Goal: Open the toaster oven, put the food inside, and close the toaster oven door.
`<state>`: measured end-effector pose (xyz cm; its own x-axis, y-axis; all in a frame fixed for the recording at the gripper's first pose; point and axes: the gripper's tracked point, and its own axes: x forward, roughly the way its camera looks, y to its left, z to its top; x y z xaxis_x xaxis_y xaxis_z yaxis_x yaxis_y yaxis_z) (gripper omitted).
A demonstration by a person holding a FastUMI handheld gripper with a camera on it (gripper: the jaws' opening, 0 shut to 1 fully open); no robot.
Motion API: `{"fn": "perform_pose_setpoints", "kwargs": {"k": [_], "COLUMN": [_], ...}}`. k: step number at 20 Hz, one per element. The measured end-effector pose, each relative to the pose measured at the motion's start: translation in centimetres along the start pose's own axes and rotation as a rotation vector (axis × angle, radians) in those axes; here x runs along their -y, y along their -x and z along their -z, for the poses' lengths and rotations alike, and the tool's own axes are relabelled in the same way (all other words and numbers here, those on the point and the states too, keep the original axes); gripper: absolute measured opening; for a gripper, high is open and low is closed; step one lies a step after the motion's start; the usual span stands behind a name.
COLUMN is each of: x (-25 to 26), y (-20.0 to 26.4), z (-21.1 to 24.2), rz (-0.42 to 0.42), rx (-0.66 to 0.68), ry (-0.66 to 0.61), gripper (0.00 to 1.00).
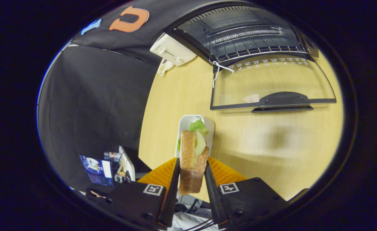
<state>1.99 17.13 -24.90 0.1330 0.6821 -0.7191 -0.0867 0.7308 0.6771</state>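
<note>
Clearly the claw (191, 175) grips a sandwich (191, 157) between both fingers, bread slices upright with green filling on top. Just beyond the fingertips lies a white tray (184, 123) on the wooden table (272, 144), which stretches bare ahead. Farther on, the toaster oven (246, 35) stands with its glass door (272, 83) folded down flat, rack exposed. A white appliance (172, 49) sits beside it.

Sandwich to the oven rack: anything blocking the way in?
Nothing visible does. The sandwich is clamped between the gripper fingers, above the white plate. Beyond lies bare table, then the toaster oven's glass door, folded down flat, with the wire rack exposed behind it.
</note>
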Motion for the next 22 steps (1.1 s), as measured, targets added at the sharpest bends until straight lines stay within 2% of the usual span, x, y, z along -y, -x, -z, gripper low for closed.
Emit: {"fn": "perform_pose_setpoints", "kwargs": {"k": [1,5,14,16,19,22], "x": [0.1,-0.1,-2.4,-3.5,-4.7,-4.5], "y": [0.0,0.3,2.8,3.9,6.0,8.2], "z": [0.0,0.2,1.3,0.8,-1.2,-2.7], "rz": [-0.003,-0.028,-0.094,-0.136,-0.168,-0.174], "rx": [0.006,0.032,0.116,0.174,0.334,0.433], "ry": [0.000,0.008,0.102,0.143,0.208,0.191], "gripper": [0.45,0.41,0.40,0.40,0.39,0.37]}}
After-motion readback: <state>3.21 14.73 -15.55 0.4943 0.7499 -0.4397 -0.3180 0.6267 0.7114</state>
